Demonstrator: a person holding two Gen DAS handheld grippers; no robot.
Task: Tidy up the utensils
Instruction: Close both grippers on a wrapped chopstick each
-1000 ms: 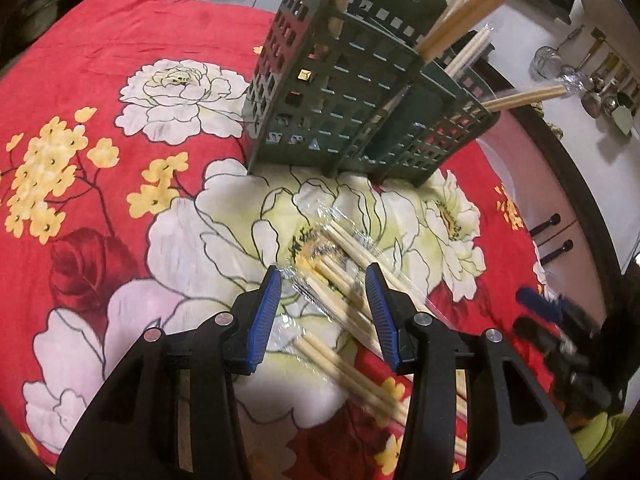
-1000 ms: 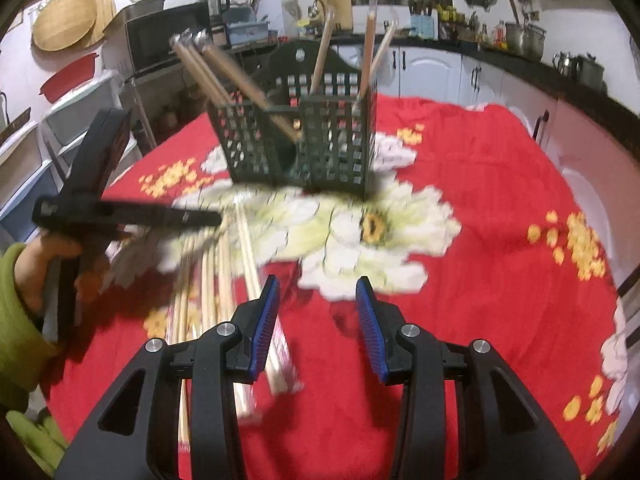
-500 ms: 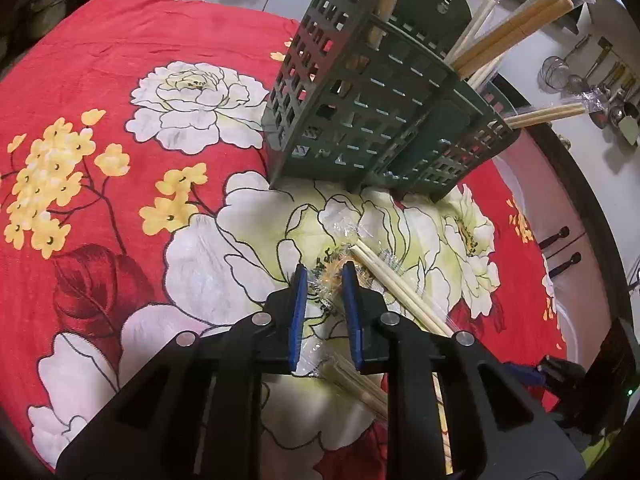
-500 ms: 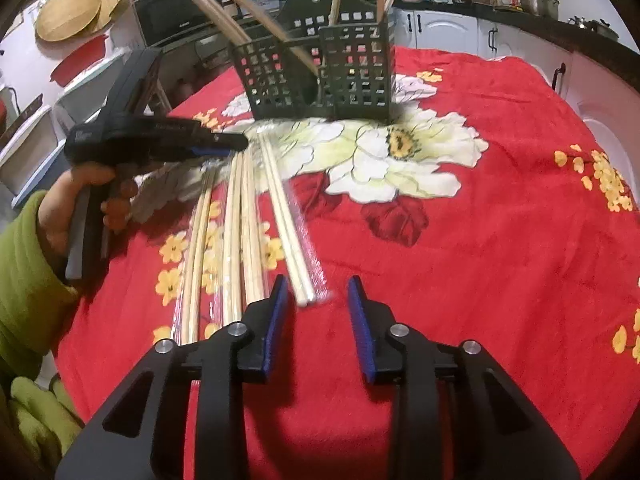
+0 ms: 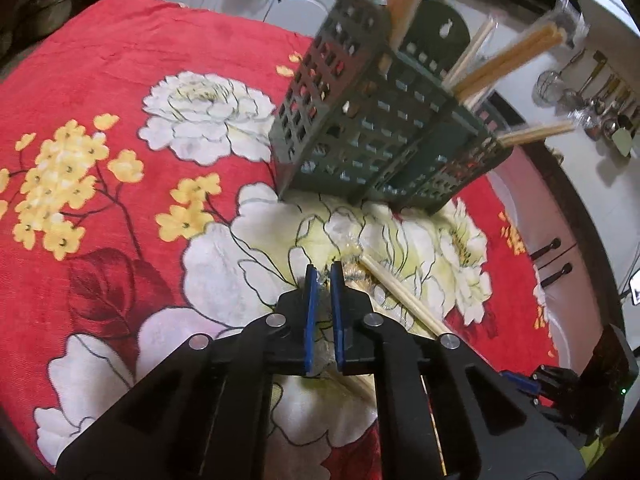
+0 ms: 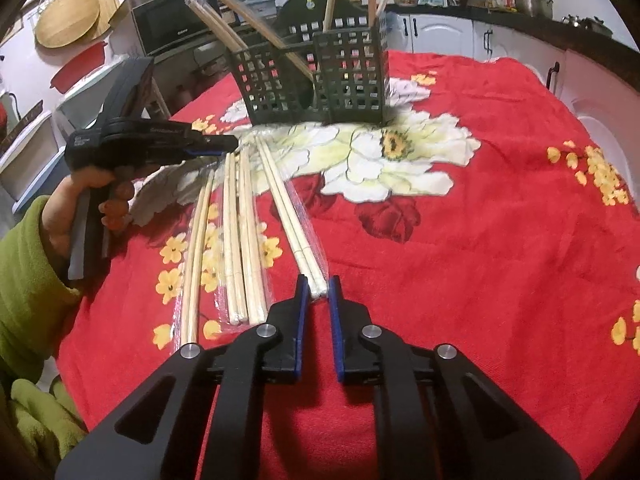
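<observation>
A dark green slotted utensil caddy [image 5: 384,140] [image 6: 316,76] stands on the red floral tablecloth [image 6: 480,220] and holds several wrapped chopstick pairs. More wrapped chopstick pairs [image 6: 240,236] lie flat in front of it. My left gripper [image 5: 325,276] is shut on the plastic wrapper end of one chopstick pair [image 5: 400,294]; it also shows in the right wrist view [image 6: 228,144]. My right gripper [image 6: 318,284] is nearly closed around the near end of the rightmost chopstick pair [image 6: 292,220], with its pads close on both sides.
Kitchen counters and white cabinets [image 6: 460,32] ring the table. Ladles and strainers [image 5: 592,100] hang to the right in the left wrist view. A microwave [image 6: 172,24] and shelves stand left of the caddy. The person's green sleeve [image 6: 28,280] is at the left.
My left gripper closed onto the wrapper end of a chopstick pair and moved toward the caddy. My right gripper advanced to the rightmost pair's near end and narrowed around it.
</observation>
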